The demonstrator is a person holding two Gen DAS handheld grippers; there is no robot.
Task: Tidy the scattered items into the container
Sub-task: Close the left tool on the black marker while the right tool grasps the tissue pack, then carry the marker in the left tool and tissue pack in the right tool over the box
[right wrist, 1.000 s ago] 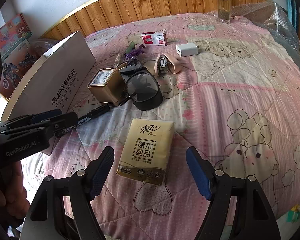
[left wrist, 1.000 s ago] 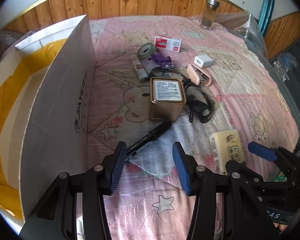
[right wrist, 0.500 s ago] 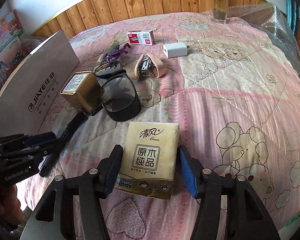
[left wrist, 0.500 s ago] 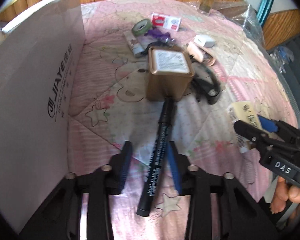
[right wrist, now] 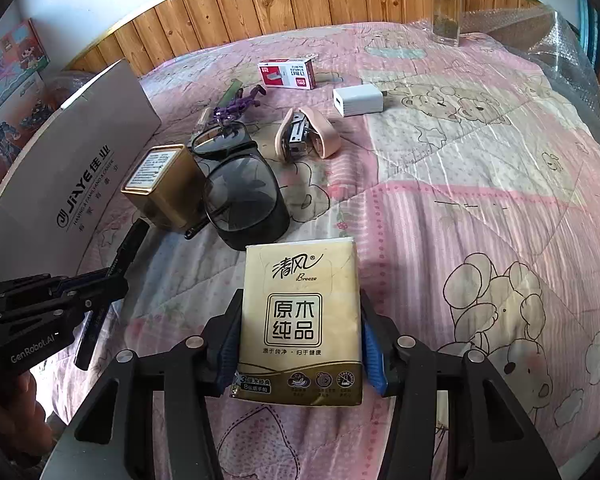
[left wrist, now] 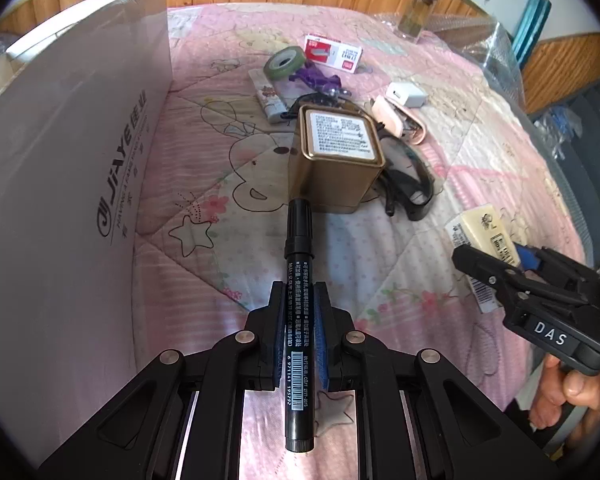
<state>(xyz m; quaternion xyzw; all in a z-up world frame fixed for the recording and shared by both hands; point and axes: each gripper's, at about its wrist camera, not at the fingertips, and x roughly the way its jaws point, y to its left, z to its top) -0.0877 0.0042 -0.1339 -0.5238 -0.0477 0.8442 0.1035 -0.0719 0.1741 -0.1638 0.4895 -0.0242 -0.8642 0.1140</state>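
The left gripper [left wrist: 299, 322] clamps the stiff, light pen [left wrist: 298, 312] mid-barrel; the right gripper [right wrist: 300, 340], just closing, squeezes the soft tissue pack [right wrist: 300, 320]; box [left wrist: 72, 184] at nine o'clock.

White box wall [left wrist: 72, 168] blocks left; quilt [right wrist: 480, 208] rightward open.

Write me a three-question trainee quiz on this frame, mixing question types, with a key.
1. True or false: the left tongs are shut on the black marker.
2. What lies between the right tongs? A) white charger B) tissue pack C) stapler
3. Fill in: the marker's far end points toward the gold ____.

Key: 1 true. 2 B, the tissue pack; the tongs have just been closing on it. 3 tin.
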